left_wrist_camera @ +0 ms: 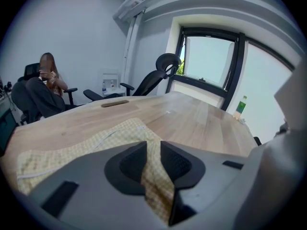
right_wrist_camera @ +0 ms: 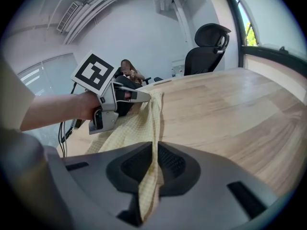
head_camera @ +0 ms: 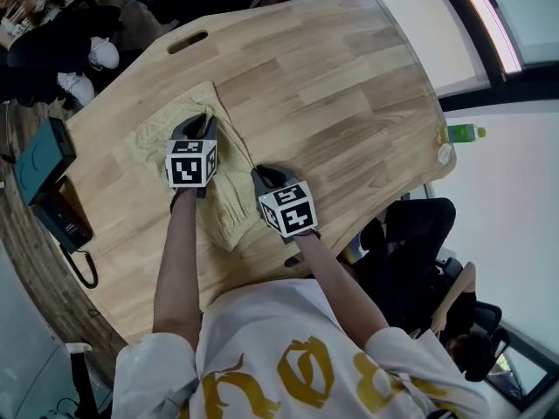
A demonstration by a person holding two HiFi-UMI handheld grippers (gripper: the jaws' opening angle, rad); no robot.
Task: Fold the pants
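Pants [head_camera: 229,203], pale yellow, centre-left of frame: fold seemingly being set down. Left gripper [head_camera: 196,126] jaws parted, cloth loose between; right gripper [head_camera: 265,176] clamped on fabric. Next: release right.

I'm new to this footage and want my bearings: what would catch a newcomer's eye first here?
The pale yellow checked pants stand out first, bunched on the wooden table just in front of the person. The right claw is clamped on a fold of them, while the left claw has cloth between slightly parted jaws. A green bottle sits alone at the table's right edge.
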